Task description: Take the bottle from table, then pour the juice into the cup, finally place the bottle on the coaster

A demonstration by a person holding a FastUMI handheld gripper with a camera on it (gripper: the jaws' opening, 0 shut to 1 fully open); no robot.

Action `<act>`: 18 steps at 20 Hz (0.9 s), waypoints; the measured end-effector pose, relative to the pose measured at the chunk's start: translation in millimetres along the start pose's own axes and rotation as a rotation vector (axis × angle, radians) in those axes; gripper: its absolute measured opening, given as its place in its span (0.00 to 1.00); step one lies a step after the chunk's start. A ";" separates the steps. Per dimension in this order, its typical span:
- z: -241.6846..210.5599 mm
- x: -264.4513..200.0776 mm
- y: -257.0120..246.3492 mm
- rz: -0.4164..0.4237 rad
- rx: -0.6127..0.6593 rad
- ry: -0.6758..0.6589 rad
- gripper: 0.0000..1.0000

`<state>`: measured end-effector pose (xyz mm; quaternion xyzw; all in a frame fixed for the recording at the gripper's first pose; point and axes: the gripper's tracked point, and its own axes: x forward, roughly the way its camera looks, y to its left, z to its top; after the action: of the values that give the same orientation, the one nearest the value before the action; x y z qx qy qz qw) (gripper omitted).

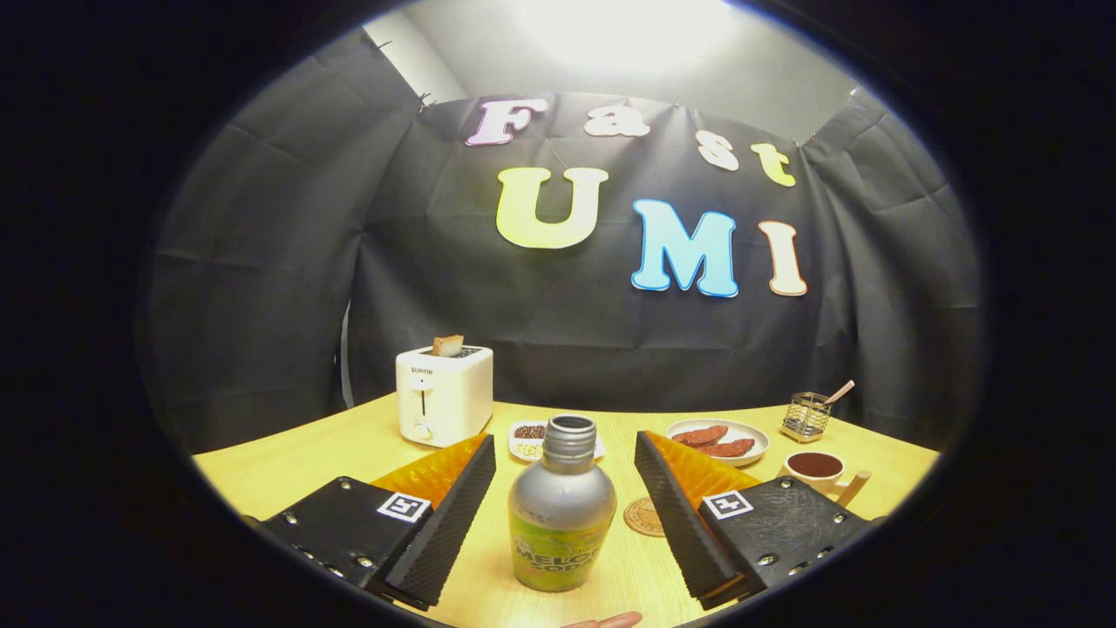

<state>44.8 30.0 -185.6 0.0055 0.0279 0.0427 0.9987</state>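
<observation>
The bottle (pixel 562 516) stands upright and uncapped on the table (pixel 288 467), between my fingers (pixel 449 515), which are spread wide and touch nothing. The coaster (pixel 643 516) lies just beside it, the cup (pixel 815 467) farther off, the toaster (pixel 443 394) beyond.

The tool (pixel 565 488) has two long, wedge-shaped fingers (pixel 440 523) whose inner faces are black and finely ribbed or knurled. Behind each inner face runs a translucent orange backing with a ridged texture. Each finger sits on a flat black plate fixed with small silver screws along its edges. On each plate is a square white marker with a black pattern. A fingertip (pixel 602 621), probably the person's, shows below the fingers.
</observation>
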 end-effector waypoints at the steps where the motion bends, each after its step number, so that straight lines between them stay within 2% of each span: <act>1: -4.4 1.9 0.6 0.002 0.009 0.004 0.98; 13: -47.9 12.7 7.1 0.017 0.011 0.062 0.98; 15: -48.6 11.7 3.0 -0.003 0.003 0.063 0.94; 17: -47.7 11.7 2.0 -0.011 0.010 0.061 0.82; 18: -46.9 11.2 -1.3 -0.024 0.008 0.056 0.81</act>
<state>53.4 30.0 -233.0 0.0079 0.0562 0.0310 0.9979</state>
